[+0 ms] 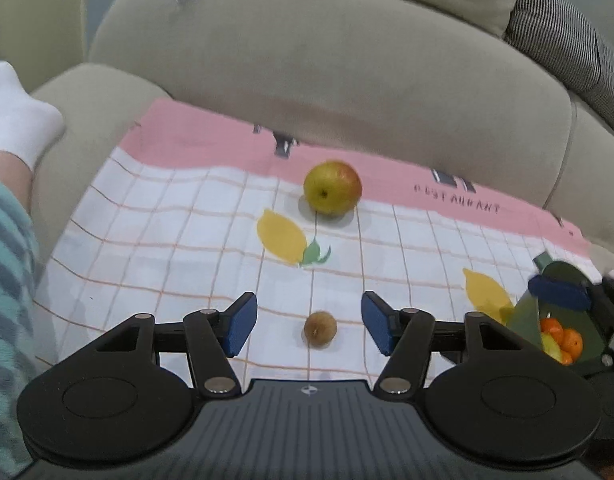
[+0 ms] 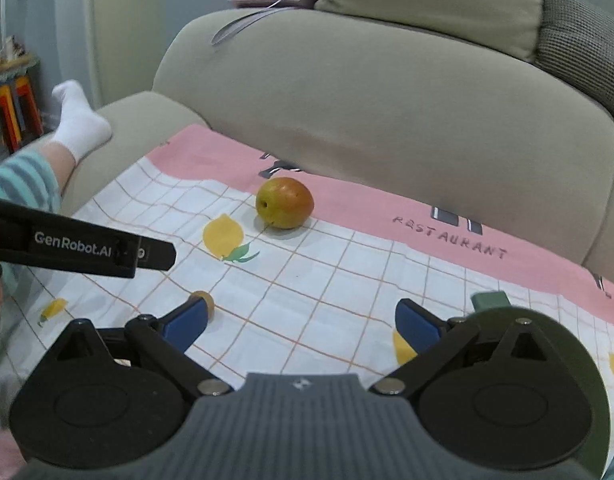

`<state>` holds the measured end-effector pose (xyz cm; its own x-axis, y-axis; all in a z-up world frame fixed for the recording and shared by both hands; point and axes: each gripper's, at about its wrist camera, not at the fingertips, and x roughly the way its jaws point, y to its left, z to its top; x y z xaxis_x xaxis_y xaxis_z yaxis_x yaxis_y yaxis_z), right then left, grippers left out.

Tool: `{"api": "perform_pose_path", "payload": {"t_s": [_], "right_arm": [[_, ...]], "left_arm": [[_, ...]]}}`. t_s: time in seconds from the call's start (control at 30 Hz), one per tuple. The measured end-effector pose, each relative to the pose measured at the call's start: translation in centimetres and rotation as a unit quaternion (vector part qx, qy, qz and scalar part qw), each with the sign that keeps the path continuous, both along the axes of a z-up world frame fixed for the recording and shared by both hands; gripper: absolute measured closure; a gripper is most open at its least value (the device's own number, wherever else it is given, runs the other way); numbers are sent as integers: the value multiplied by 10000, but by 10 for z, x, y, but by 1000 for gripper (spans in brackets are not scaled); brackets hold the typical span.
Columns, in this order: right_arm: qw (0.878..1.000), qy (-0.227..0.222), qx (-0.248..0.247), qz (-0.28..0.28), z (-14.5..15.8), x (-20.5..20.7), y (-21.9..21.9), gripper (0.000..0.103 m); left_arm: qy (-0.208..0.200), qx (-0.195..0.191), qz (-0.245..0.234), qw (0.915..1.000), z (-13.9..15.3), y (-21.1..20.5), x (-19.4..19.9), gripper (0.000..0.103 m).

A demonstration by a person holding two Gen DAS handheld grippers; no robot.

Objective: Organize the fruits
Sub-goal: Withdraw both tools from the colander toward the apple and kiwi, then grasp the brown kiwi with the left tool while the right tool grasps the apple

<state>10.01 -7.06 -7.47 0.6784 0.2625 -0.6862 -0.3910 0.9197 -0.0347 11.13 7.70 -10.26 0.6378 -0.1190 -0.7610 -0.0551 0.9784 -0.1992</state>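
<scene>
Left wrist view: left gripper (image 1: 309, 322) low over the checked cloth (image 1: 167, 240), jaws wide, small brown fruit (image 1: 320, 328) lying between the pads, untouched. Round, dull-skinned. Beyond it a yellow-green apple (image 1: 332, 187) with a red blush, near the cloth's pink edge. Right gripper (image 2: 303, 322) also spread wide, empty, beside a green bowl (image 1: 567, 320) holding oranges (image 1: 563, 340).

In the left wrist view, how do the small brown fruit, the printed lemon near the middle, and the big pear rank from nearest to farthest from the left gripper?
From the left gripper, whose jaws are open:
1. Small brown fruit: between the fingers, on the cloth.
2. Printed lemon: farther ahead, slightly left, flat on the cloth.
3. Pear: farthest, at the pink border near the sofa back.
</scene>
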Motion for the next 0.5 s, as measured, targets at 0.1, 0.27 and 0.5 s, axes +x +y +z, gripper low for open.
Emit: {"api": "perform_pose_path", "payload": {"t_s": [0.1, 0.27, 0.5], "right_arm": [[9999, -4, -128, 76, -8, 7, 6, 9], [9996, 175, -183, 78, -22, 20, 13, 10], [9992, 290, -256, 133, -37, 26, 16, 13]], "left_arm": [[253, -97, -307, 9992, -13, -2, 9, 37], [368, -23, -379, 9986, -29, -5, 18, 49], [530, 5, -571, 9970, -48, -11, 32, 60]]}}
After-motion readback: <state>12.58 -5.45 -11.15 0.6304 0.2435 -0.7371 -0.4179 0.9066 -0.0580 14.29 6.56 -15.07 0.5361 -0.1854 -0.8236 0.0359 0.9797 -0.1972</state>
